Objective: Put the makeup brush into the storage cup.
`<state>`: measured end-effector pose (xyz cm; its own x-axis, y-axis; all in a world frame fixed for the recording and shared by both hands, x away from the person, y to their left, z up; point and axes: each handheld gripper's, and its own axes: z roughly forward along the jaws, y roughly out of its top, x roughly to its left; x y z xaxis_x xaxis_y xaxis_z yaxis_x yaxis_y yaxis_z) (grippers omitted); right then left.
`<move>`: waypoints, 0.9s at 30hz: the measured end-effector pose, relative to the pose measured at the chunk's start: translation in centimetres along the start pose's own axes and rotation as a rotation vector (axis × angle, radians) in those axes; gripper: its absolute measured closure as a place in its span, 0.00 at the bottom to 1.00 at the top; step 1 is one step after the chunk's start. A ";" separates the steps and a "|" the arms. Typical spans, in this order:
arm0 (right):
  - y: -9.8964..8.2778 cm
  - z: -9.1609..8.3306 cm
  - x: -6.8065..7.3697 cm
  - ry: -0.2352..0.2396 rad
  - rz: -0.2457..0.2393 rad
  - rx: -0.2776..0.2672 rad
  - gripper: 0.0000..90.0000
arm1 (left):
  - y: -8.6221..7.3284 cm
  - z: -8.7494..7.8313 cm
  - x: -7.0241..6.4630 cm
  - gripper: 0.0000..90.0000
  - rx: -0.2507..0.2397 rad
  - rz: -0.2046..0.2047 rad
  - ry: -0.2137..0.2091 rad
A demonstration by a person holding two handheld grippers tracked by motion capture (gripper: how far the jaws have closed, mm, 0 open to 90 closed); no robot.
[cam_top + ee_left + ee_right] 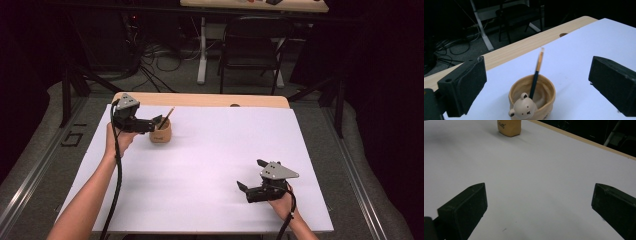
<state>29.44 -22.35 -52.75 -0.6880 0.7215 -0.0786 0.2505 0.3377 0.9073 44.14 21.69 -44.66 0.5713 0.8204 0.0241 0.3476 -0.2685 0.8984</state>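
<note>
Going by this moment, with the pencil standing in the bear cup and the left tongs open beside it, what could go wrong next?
1. The pencil leans loosely in the cup; the open left tongs flank it, so a careless pull-back could knock it out.
2. The cup is small and probably light; a bump might tip or slide it on the white sheet.
3. It sits near the table's far edge, leaving little margin.

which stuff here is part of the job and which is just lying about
In the job:
- pencil, standing in the cup
- tan bear cup
- left gripper, open beside the cup

Lying about:
- right gripper, open, idle over the white sheet
- chair beyond the table
- floor cables
</note>
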 end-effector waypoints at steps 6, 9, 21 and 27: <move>0.1 -0.2 0.0 -0.002 -0.001 -0.023 0.00 | -0.3 -1.2 -0.3 0.00 -0.010 0.009 -0.014; 0.1 -0.3 -0.1 -0.002 0.001 -0.024 0.00 | -0.4 -1.8 -0.6 0.00 -0.031 0.008 -0.018; 0.2 -0.6 -0.2 0.001 0.003 -0.034 0.00 | -2.0 -4.3 -2.1 0.00 -0.084 0.029 -0.036; 0.3 -0.6 -0.1 -0.003 0.003 -0.053 0.00 | -3.2 -5.6 -2.5 0.00 -0.109 0.018 -0.029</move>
<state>29.19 -22.73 -52.25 -0.6849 0.7246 -0.0772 0.2159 0.3030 0.9282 37.46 23.32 -45.11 0.5983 0.8007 0.0296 0.2547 -0.2251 0.9405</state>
